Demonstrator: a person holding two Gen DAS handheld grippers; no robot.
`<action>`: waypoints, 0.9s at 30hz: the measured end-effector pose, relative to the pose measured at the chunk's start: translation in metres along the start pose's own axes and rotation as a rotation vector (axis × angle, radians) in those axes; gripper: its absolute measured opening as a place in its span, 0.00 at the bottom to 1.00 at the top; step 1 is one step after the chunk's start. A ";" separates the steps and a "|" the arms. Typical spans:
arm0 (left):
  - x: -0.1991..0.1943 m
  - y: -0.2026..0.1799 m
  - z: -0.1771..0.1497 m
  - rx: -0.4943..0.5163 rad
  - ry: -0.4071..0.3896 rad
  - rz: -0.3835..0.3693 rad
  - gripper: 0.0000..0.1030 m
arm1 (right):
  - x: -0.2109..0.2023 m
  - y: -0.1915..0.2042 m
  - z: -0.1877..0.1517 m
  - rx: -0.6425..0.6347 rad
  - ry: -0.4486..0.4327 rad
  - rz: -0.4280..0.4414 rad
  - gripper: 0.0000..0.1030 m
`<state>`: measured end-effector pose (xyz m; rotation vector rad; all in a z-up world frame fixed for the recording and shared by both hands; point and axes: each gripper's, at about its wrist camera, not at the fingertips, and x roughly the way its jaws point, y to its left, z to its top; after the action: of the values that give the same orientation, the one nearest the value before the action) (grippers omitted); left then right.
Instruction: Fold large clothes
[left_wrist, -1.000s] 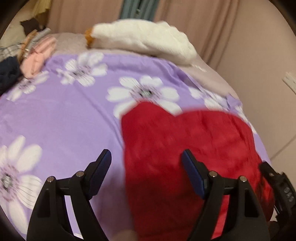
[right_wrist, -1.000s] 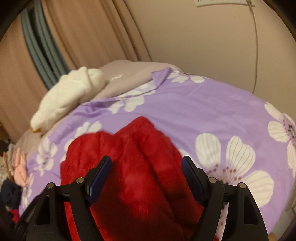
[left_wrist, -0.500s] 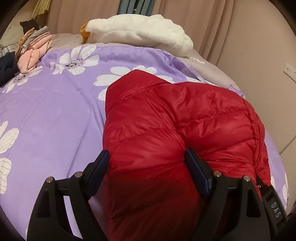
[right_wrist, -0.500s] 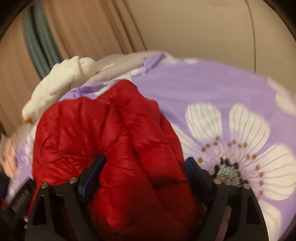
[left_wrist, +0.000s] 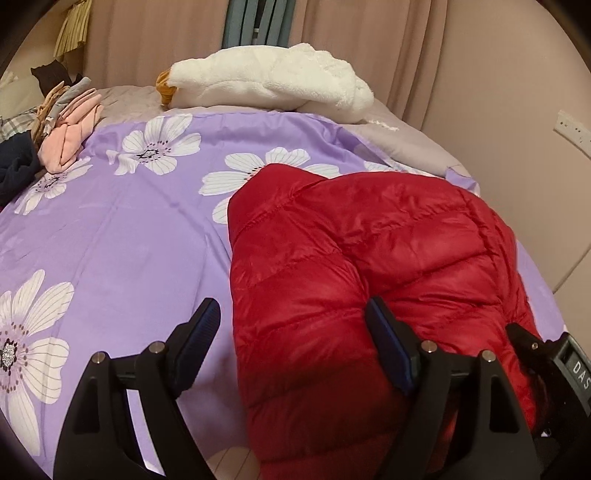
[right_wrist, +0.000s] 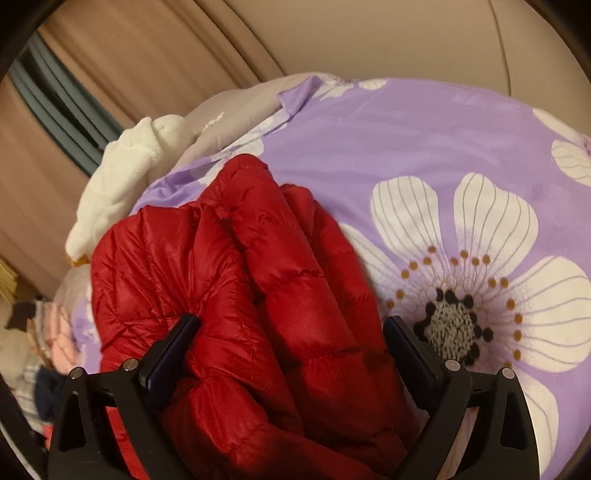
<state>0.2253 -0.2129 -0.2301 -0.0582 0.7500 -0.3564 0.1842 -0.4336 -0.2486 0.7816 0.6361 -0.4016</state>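
A red puffer jacket (left_wrist: 369, 273) lies bunched on a purple flowered bedsheet (left_wrist: 122, 236). My left gripper (left_wrist: 293, 343) is open; its jaws straddle the jacket's near left edge, the right finger pressing into the padding. In the right wrist view the same jacket (right_wrist: 258, 295) lies on the sheet (right_wrist: 424, 140). My right gripper (right_wrist: 291, 350) is open, with the jacket's thick folds filling the gap between its jaws. The right gripper's body shows at the lower right of the left wrist view (left_wrist: 554, 369).
A white plush goose (left_wrist: 273, 77) lies at the far end on a grey pillow (left_wrist: 399, 140). A pile of pink and dark clothes (left_wrist: 62, 129) sits at the far left. A wall with a socket (left_wrist: 572, 127) runs along the right.
Both grippers came down onto the jacket a second ago and pushed into it. Over the last half second the left gripper shifted slightly left, its left finger now clear of the fabric.
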 end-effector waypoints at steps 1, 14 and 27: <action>-0.003 0.000 0.000 0.000 -0.002 -0.009 0.79 | -0.003 0.002 0.001 -0.011 0.001 -0.003 0.95; -0.052 0.024 0.009 -0.014 -0.061 -0.027 0.87 | -0.043 0.026 -0.003 -0.145 -0.011 0.008 0.95; -0.053 0.093 0.010 -0.242 0.054 -0.165 1.00 | -0.061 0.031 0.006 -0.165 0.013 0.082 0.95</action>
<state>0.2238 -0.1088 -0.2038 -0.3416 0.8415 -0.4240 0.1584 -0.4114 -0.1892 0.6510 0.6386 -0.2655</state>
